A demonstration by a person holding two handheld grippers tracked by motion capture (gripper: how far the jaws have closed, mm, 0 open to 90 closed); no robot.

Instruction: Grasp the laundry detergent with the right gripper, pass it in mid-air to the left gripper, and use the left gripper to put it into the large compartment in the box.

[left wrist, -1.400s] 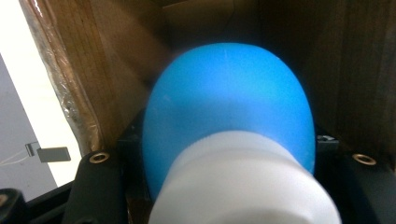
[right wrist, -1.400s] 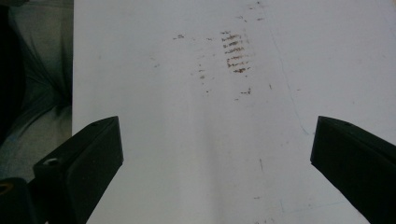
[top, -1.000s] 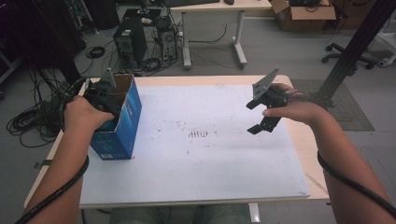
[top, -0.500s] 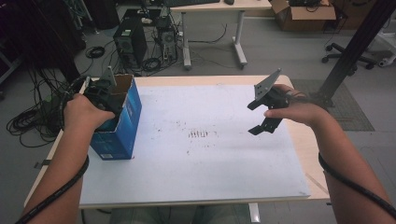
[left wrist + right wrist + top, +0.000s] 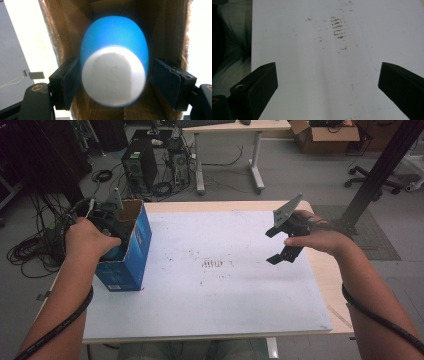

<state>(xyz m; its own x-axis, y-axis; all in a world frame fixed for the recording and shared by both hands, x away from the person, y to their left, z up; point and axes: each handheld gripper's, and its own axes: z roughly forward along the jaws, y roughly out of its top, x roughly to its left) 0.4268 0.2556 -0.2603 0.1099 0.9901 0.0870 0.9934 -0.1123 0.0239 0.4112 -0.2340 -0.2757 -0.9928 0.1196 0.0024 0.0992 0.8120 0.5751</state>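
Observation:
A blue open-topped cardboard box (image 5: 131, 251) stands at the table's left edge. My left gripper (image 5: 106, 226) reaches down into it. In the left gripper view a rounded blue object with a white end (image 5: 113, 50) sits, blurred, between the pads of the left gripper (image 5: 115, 77) inside the brown box walls (image 5: 170, 32). The jaws have just been opening; the right pad stands a little off the object. My right gripper (image 5: 283, 238) hovers open over the right side of the table, and the right gripper (image 5: 328, 75) has nothing between its jaws.
The white table top (image 5: 225, 310) has brown smudges (image 5: 215, 264) near its middle. Cables (image 5: 35, 245) and computer towers (image 5: 137, 167) lie on the floor beyond the left edge. A desk (image 5: 230, 150) stands behind.

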